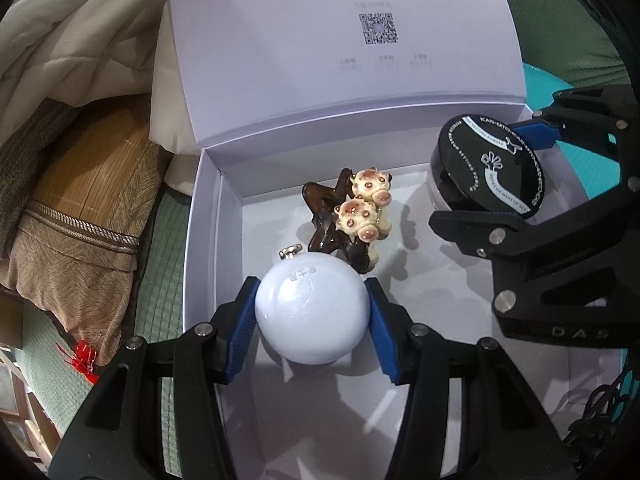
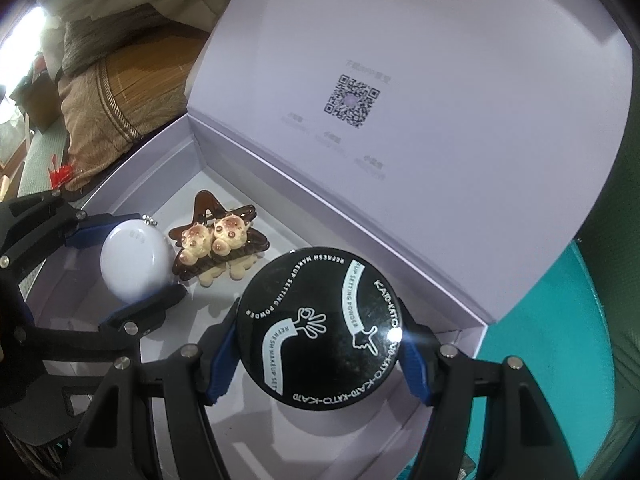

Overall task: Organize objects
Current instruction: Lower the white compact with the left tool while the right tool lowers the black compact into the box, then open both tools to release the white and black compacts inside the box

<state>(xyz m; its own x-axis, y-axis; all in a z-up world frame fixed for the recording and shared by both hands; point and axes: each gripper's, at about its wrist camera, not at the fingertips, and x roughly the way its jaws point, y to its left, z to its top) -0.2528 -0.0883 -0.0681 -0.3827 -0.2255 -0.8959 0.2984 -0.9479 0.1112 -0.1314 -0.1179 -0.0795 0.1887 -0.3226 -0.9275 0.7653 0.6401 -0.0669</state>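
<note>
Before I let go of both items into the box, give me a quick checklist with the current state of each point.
1. Left claw grips the white round case with a pad on each side: ok.
2. Right claw grips the black powder jar at its sides: ok.
3. Box lid stands open, clear of both claws: ok.
4. White round case is over the box floor: ok. Whether it rests on the floor: cannot tell.
5. Free floor below the black powder jar, beside the star hair clip: ok. How high the jar hangs: cannot tell.
6. White round case clear of the hair clip: cannot tell, they look very close.
</note>
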